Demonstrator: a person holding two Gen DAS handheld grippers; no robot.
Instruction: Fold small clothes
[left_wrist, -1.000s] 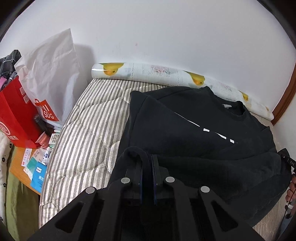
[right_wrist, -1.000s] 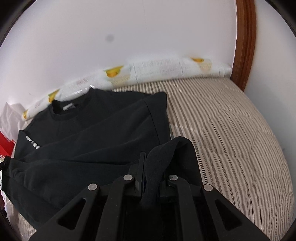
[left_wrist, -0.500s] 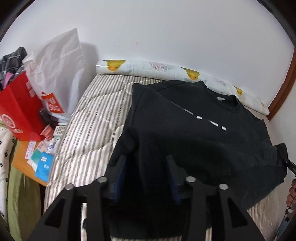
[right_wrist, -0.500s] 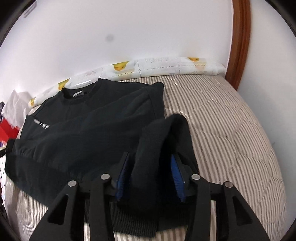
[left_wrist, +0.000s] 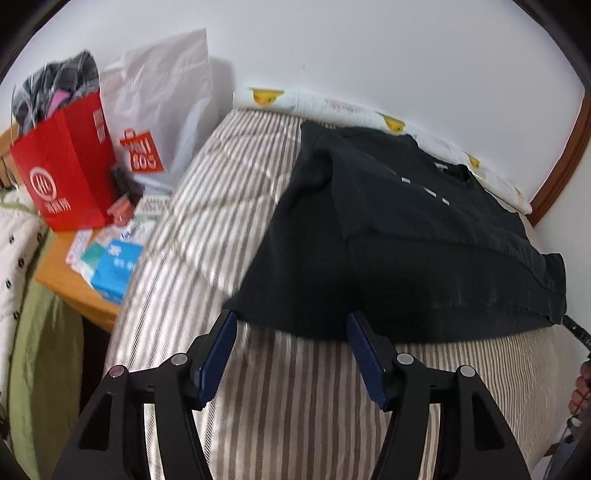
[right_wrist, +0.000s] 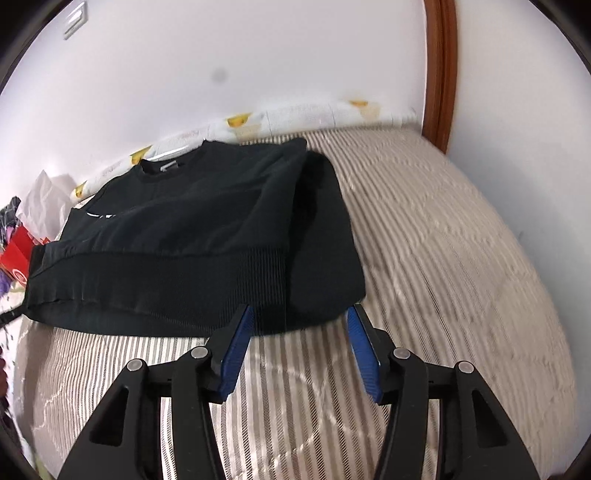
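A black sweatshirt (left_wrist: 399, 236) with small white marks on the chest lies folded flat on the striped bed, collar toward the wall, ribbed hem toward me. It also shows in the right wrist view (right_wrist: 199, 236). My left gripper (left_wrist: 291, 328) is open and empty, its blue pads just before the hem's left corner. My right gripper (right_wrist: 299, 321) is open and empty, just before the hem's right corner, where the folded sleeve lies.
The striped quilt (left_wrist: 295, 398) covers the bed. A duck-print roll (left_wrist: 332, 107) lies along the wall. A red paper bag (left_wrist: 66, 173), a white shopping bag (left_wrist: 162, 96) and small boxes (left_wrist: 114, 266) sit on a side table at the left. A wooden frame (right_wrist: 439, 74) stands at the right.
Both grippers opened and let go of the sweatshirt's hem, then drew back toward me. The sweatshirt now lies flat on the bed.
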